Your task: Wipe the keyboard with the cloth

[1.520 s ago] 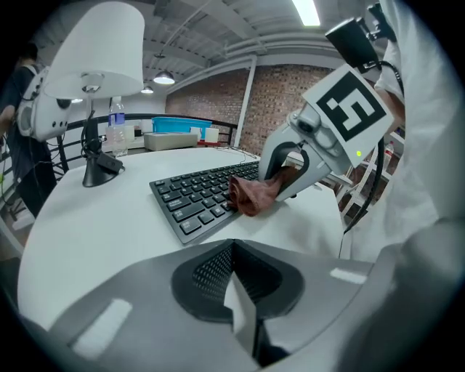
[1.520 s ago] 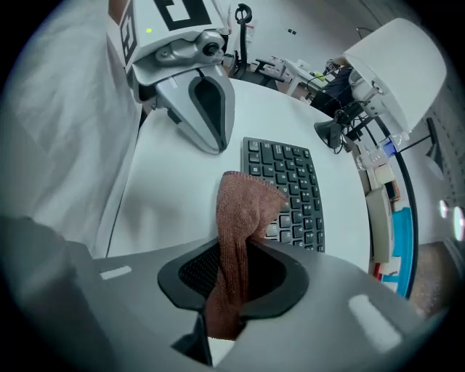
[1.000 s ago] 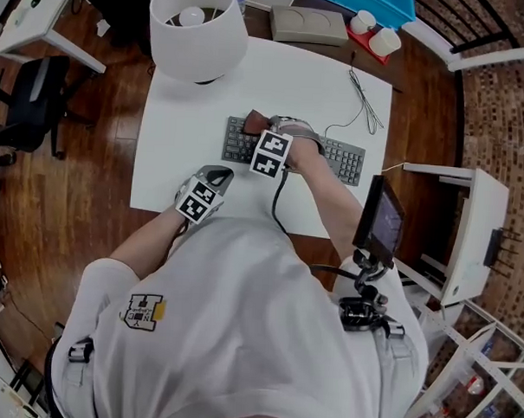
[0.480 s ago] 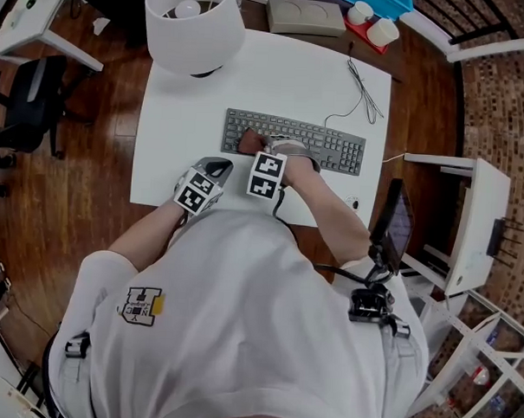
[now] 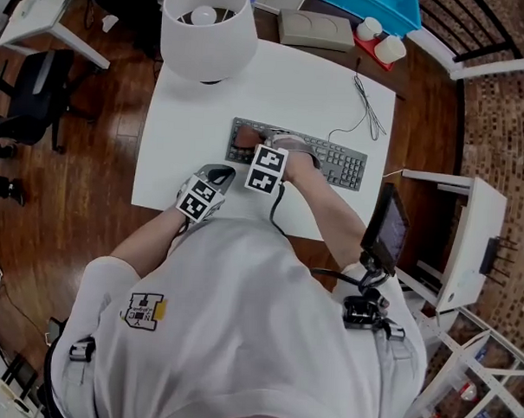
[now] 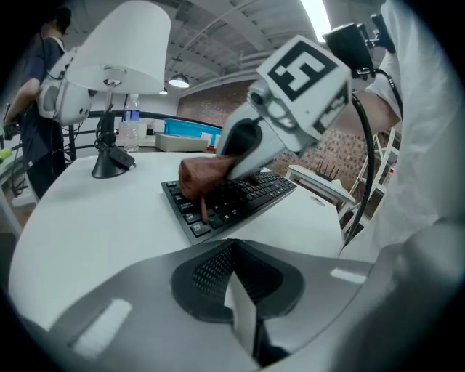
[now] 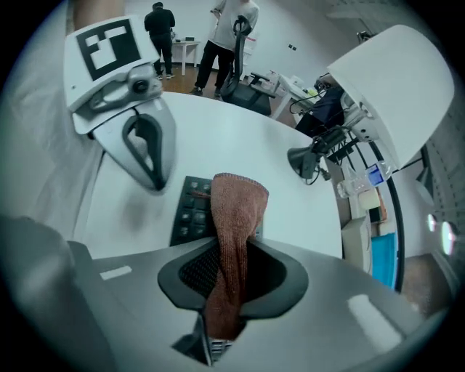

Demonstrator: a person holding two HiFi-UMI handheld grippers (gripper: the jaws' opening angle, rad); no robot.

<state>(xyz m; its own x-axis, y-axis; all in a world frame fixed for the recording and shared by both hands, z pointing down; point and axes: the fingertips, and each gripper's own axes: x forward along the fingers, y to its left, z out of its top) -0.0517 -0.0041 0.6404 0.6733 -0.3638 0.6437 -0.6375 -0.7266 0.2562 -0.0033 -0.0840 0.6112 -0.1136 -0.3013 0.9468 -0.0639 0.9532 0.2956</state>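
A dark keyboard (image 5: 329, 162) lies across the middle of the white table (image 5: 168, 169). My right gripper (image 5: 252, 148) points steeply down over the keyboard's left end, shut on a reddish-brown cloth (image 5: 243, 139). The cloth (image 7: 236, 211) hangs folded from the jaws and rests on the left keys (image 7: 187, 211). In the left gripper view the cloth (image 6: 197, 174) touches the keyboard (image 6: 240, 197) below the right gripper (image 6: 251, 142). My left gripper (image 5: 218, 172) hovers over bare table just in front of the keyboard's left corner, shut with nothing in it (image 6: 234, 280).
A white desk lamp (image 5: 209, 33) stands at the table's far left. A thin cable (image 5: 364, 100) trails from the keyboard at the far right. A beige box (image 5: 313, 28) and a blue bin (image 5: 366, 5) sit beyond the table. A stand with a screen (image 5: 387, 222) stands at the right.
My right gripper has dragged the cloth over the keyboard's left end, from its far edge toward the near side. The left gripper has stayed where it was.
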